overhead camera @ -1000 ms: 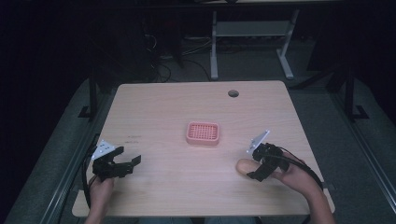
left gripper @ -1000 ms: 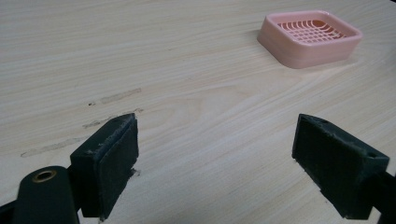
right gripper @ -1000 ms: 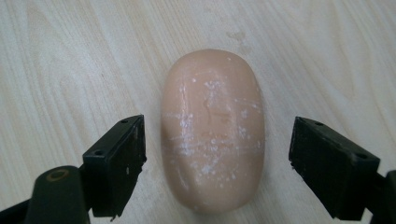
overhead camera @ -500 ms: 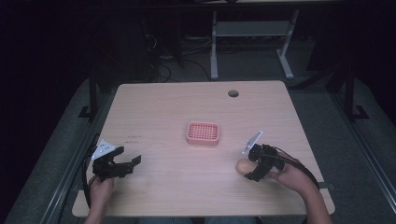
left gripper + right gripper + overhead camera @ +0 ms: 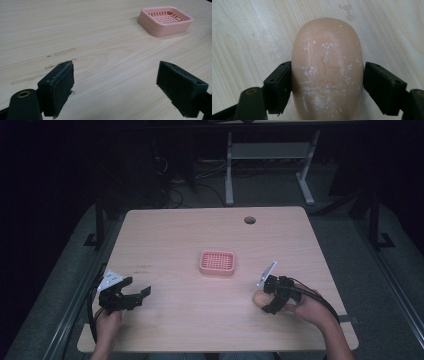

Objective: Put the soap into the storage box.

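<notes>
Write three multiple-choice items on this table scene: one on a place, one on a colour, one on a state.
1. Where does the soap dish stand?
A. mid-table
B. at the left edge
C. on the floor

2. What colour is it?
A. blue
B. pink
C. green

3. How does the left gripper stand?
A. shut on the soap
B. shut on the dish
C. open, with nothing between its pads

Key: 1 A, it sits between the two hands, farther up the table; 2 B, pink in the high view and the left gripper view; 3 C, bare wood shows between its pads.
</notes>
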A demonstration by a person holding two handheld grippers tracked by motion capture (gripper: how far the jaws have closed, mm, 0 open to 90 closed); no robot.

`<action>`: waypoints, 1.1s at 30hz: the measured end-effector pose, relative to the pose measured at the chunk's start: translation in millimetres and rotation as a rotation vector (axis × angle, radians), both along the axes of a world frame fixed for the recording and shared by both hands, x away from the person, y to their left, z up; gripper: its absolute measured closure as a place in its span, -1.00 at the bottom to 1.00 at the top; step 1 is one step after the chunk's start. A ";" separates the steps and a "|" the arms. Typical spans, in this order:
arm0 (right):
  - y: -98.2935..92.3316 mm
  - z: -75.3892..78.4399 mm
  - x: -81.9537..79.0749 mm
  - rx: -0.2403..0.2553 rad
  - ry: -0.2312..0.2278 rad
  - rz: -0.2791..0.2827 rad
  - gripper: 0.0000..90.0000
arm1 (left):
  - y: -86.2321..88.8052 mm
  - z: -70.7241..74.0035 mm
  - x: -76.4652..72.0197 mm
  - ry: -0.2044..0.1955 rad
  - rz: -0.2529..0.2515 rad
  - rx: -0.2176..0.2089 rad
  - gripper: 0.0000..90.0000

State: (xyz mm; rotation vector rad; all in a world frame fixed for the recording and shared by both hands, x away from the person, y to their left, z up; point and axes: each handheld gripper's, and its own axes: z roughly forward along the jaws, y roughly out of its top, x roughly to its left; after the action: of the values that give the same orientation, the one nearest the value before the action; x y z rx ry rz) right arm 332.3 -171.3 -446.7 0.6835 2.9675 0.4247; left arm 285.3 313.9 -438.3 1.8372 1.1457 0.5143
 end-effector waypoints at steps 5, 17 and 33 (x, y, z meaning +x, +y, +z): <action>-0.3 0.0 0.7 0.009 0.010 0.000 -0.37 | -0.1 -0.1 -0.1 0.004 -0.001 0.002 -0.68; 0.1 1.1 0.3 0.010 0.014 0.007 -0.30 | 0.2 0.5 -0.4 -0.003 -0.001 -0.001 -0.68; 3.4 4.3 1.0 0.019 0.013 0.015 -0.29 | 1.4 1.1 -0.7 -0.004 0.003 -0.008 -0.68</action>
State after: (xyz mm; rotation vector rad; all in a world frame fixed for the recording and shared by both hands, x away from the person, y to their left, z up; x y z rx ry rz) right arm 333.3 -167.9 -442.4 0.6691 2.9862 0.4522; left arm 284.6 315.3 -437.2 1.8266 1.1466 0.5147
